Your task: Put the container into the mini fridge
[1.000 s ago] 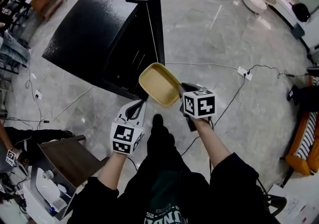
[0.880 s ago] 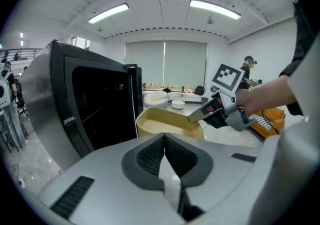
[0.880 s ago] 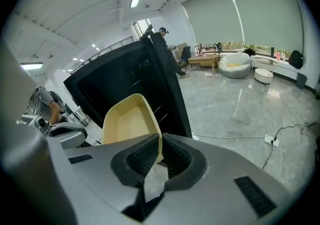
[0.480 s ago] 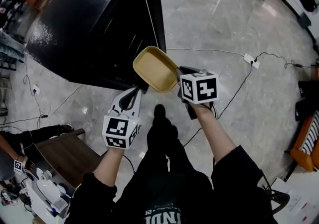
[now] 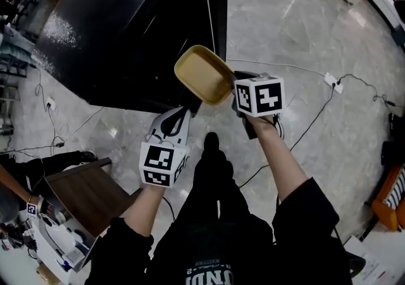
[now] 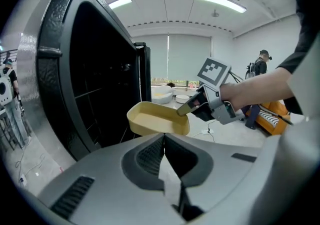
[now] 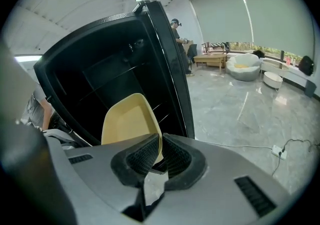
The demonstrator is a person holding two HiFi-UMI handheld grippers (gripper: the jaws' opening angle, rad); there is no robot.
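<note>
A shallow yellow container (image 5: 204, 75) hangs in the air before the open black mini fridge (image 5: 126, 30). My right gripper (image 5: 233, 90) is shut on the container's rim at its right edge. In the right gripper view the container (image 7: 131, 119) stands tilted in front of the dark fridge interior (image 7: 110, 84), its rim pinched in the right gripper (image 7: 159, 151). The fridge door (image 7: 170, 64) stands open to the right. My left gripper (image 5: 180, 113) sits lower left of the container, shut, holding nothing. The left gripper view shows the container (image 6: 157, 119) just beyond the left gripper (image 6: 164, 139).
Cables (image 5: 316, 97) and a power strip (image 5: 331, 81) lie on the marble floor to the right. A brown stool (image 5: 88, 192) stands at lower left. An orange sofa (image 5: 389, 204) is at far right. A person (image 7: 176, 26) stands beyond the fridge.
The fridge has come nearer and larger in the head view. The container in my right gripper has risen toward the fridge opening. The left gripper stays shut beside it.
</note>
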